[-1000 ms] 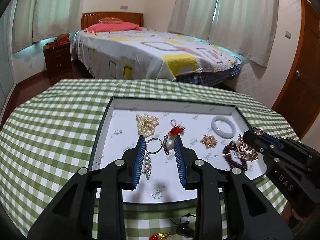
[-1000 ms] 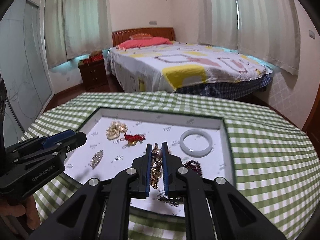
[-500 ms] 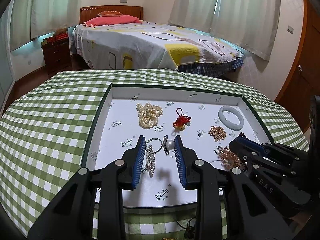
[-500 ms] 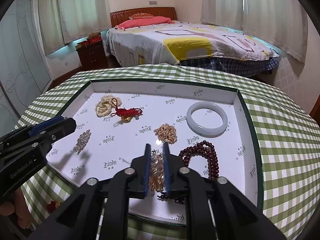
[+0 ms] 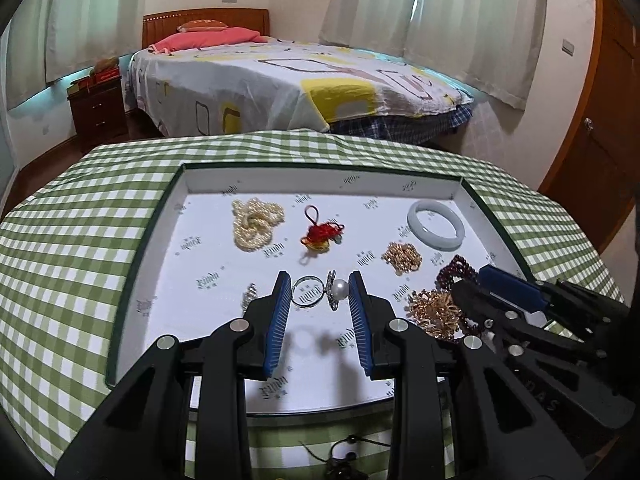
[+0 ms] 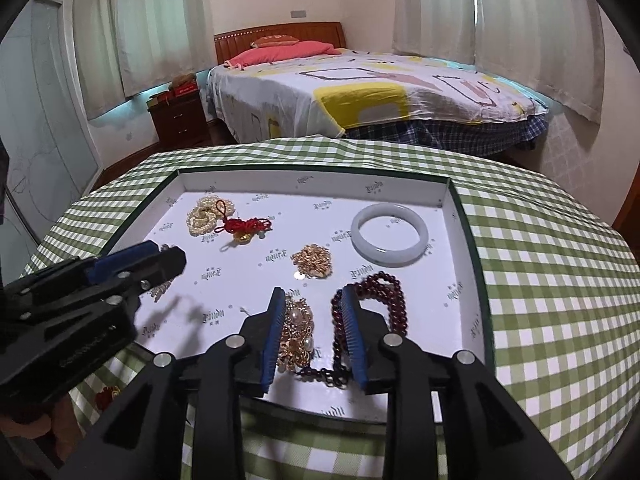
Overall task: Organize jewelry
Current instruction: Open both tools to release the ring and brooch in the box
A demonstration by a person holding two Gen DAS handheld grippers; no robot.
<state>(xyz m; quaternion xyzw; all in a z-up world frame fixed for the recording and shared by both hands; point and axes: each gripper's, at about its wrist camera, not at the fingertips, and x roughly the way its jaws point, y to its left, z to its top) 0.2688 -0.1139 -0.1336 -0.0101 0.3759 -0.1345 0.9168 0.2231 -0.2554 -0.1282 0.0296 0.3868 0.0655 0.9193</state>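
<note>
A white-lined tray with a dark green rim sits on the checked table. My left gripper hangs just above the tray floor, shut on a silver pearl ring that spans its blue pads. My right gripper is low over the tray's near right corner with its jaws opening. A gold chain with pearls lies on the floor between them, by the left pad, free of the right one. Dark red beads curl by the right finger. The left gripper shows at the left of the right wrist view.
In the tray lie a white bangle, a small gold chain, a red knot charm, a pearl pile and a rhinestone piece. Loose pieces lie on the cloth before the tray. A bed stands behind.
Both grippers came down closer to the tray. The right jaws parted and the gold chain they pinched now rests on the tray floor. The left still carries the ring.
</note>
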